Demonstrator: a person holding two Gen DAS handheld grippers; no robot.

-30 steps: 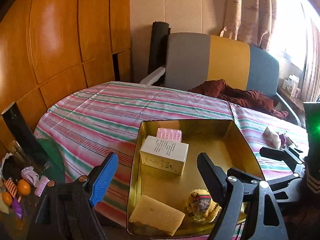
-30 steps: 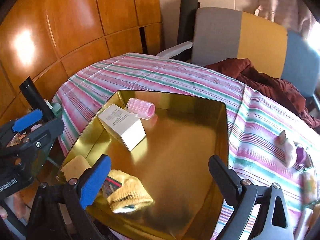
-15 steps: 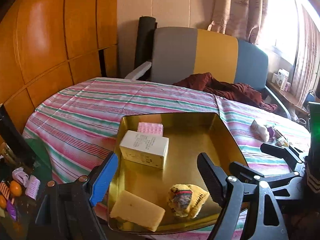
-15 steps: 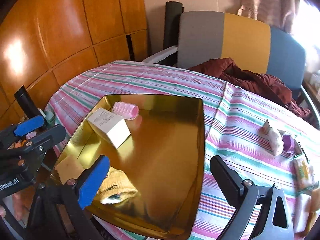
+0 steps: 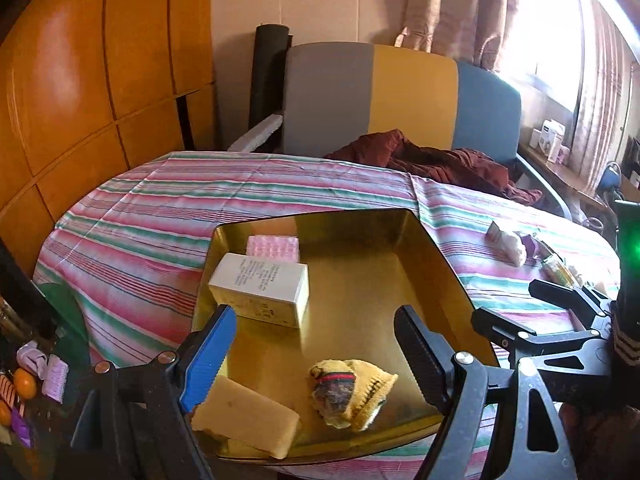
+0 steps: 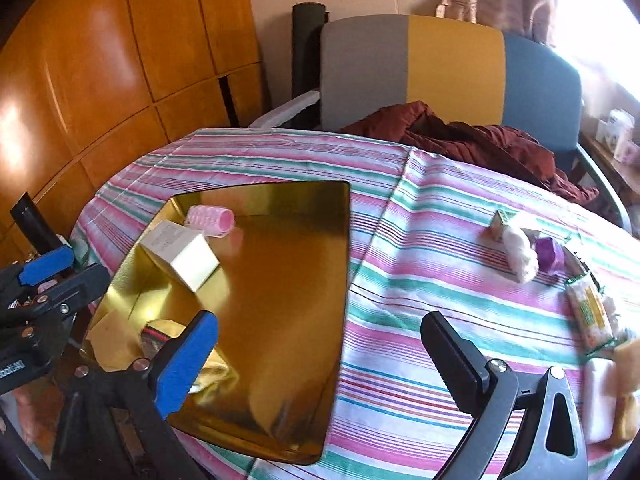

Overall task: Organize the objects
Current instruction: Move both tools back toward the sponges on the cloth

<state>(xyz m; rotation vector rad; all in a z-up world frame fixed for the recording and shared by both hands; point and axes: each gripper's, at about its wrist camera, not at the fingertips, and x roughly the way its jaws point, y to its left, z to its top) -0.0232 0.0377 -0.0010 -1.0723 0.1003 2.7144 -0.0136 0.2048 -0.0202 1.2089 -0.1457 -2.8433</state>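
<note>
Gold metal tray sits on a striped cloth, right under your two grippers. Your left gripper hangs over the tray's near end, fingers spread wide and holding nothing. Between them lies a yellow knit piece; a sponge rests just beside the blue finger. Farther in, a white box lies against a pink roller at the far left corner. Your right gripper is also wide and empty, hovering over the tray's right edge. Well to its right on the cloth lie a white wad, a purple item and a packet.
</note>
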